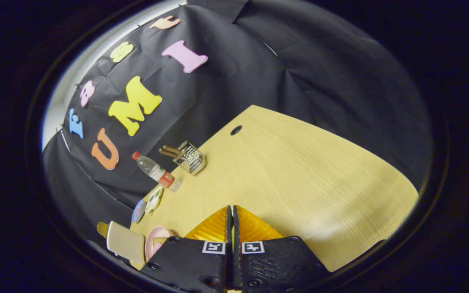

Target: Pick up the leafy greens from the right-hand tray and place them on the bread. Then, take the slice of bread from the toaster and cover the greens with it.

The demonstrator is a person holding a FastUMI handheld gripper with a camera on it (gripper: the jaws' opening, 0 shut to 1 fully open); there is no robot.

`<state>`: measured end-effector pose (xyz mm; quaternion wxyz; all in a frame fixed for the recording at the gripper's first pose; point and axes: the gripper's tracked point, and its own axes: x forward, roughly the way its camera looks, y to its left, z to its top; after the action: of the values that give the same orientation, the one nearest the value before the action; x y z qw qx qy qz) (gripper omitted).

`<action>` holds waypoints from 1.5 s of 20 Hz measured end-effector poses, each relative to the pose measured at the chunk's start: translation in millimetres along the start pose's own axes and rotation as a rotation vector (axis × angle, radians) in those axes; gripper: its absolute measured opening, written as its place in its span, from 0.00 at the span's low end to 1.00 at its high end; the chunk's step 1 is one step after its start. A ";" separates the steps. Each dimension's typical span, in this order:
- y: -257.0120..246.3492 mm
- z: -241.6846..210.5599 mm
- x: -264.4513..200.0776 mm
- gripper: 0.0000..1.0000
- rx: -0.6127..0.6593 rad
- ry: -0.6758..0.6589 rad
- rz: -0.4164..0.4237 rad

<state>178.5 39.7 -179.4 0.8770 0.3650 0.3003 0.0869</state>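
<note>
The tool (232,215) is sitting over the desk (299,175) with its two fingers pressed together, nothing between them. Off to the left of the fingers, a plate (156,241) is lying at the desk's edge, and a flat board-like thing (125,242), perhaps a slice of bread, is standing just left of it. Beyond the plate, two small dishes (147,205) are resting side by side. Farther along the same edge a bottle (157,171) is standing, and behind it a wire basket (190,158) is holding sticks. A hole (236,130) is lying in the desk beyond the basket.
</note>
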 end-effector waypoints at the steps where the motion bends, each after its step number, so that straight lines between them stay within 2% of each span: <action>1: 9.0 1.3 -2.9 0.00 0.007 -0.003 0.020; 8: 61.2 -0.3 -22.4 0.00 0.090 -0.001 0.129; 13: 99.4 -1.2 -40.4 0.00 0.087 -0.017 0.182; 17: 151.1 -17.8 -45.7 0.00 0.069 -0.004 0.257; 24: 239.5 -74.3 -29.3 0.00 0.065 0.085 0.378; 30: 289.0 -140.2 -1.5 0.00 0.092 0.200 0.444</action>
<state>113.9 329.2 -56.2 0.7847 0.4513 0.3018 0.2991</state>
